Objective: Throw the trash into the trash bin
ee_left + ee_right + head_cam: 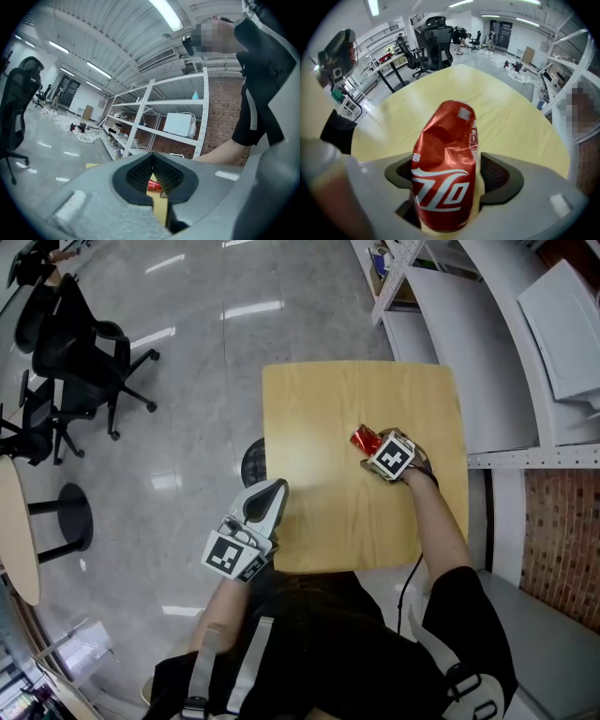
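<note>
Right gripper points steeply down over the crushed red can, jaws spread wide. I see the can standing between the pads, a sliver of table showing beside one pad, so no squeeze. The can sits on the wooden table, close to its right edge, about midway along. Left gripper is level at the table's near-left corner, jaws closed together, nothing between them. Office chairs stand on the floor, well left.
</note>
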The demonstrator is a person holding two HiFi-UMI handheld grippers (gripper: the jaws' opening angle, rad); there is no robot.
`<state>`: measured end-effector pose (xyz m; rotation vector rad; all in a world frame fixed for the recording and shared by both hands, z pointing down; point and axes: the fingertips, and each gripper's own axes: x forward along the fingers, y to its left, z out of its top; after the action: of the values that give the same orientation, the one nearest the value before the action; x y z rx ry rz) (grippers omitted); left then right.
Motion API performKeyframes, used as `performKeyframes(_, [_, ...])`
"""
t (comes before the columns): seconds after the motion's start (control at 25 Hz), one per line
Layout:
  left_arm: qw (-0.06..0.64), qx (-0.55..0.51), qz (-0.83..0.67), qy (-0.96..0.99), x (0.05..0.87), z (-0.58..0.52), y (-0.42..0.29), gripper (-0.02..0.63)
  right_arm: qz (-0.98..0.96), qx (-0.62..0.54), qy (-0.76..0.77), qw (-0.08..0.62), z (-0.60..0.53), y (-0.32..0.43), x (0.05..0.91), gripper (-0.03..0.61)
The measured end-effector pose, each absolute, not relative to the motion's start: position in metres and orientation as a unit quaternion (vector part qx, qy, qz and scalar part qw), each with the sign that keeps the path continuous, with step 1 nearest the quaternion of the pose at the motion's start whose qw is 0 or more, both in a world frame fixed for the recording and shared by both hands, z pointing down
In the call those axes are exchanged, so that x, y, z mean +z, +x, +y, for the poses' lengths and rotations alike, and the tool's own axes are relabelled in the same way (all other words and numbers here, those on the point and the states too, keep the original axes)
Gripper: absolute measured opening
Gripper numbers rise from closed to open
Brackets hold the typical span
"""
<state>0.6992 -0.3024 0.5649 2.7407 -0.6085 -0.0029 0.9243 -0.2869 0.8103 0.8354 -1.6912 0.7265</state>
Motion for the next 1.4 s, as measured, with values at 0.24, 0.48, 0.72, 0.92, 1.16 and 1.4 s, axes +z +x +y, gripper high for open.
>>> performKeyframes(0.24, [0.164, 0.002, -0.220, 0.962, 0.559, -0.301, 0.701, 0.005, -0.731, 0.289, 0.341, 0.516, -0.285, 0.912, 0.807, 0.314])
performKeyframes(0.48, [0.145, -0.001, -0.237, 0.960, 0.546, -0.296, 0.698, 0.004, -0.747, 0.248, 0.375, 0.489, -0.286, 0.906, 0.786, 0.314])
performKeyframes(0.72, [0.124, -0.018, -0.280, 0.952, 0.528, -0.295, 0.670, 0.005, -0.783, 0.196, 0.406, 0.429, -0.308, 0.867, 0.735, 0.313])
performKeyframes(0.92, [0.105, -0.039, -0.335, 0.935, 0.505, -0.294, 0.613, 0.004, -0.823, 0.166, 0.393, 0.375, -0.313, 0.801, 0.685, 0.313])
performKeyframes(1.16, [0.087, -0.066, -0.425, 0.899, 0.483, -0.279, 0.510, 0.004, -0.873, 0.132, 0.343, 0.322, -0.316, 0.687, 0.640, 0.313])
performKeyframes(1.4, [0.057, -0.089, -0.534, 0.839, 0.471, -0.246, 0.381, 0.003, -0.927, 0.090, 0.241, 0.273, -0.306, 0.537, 0.597, 0.313])
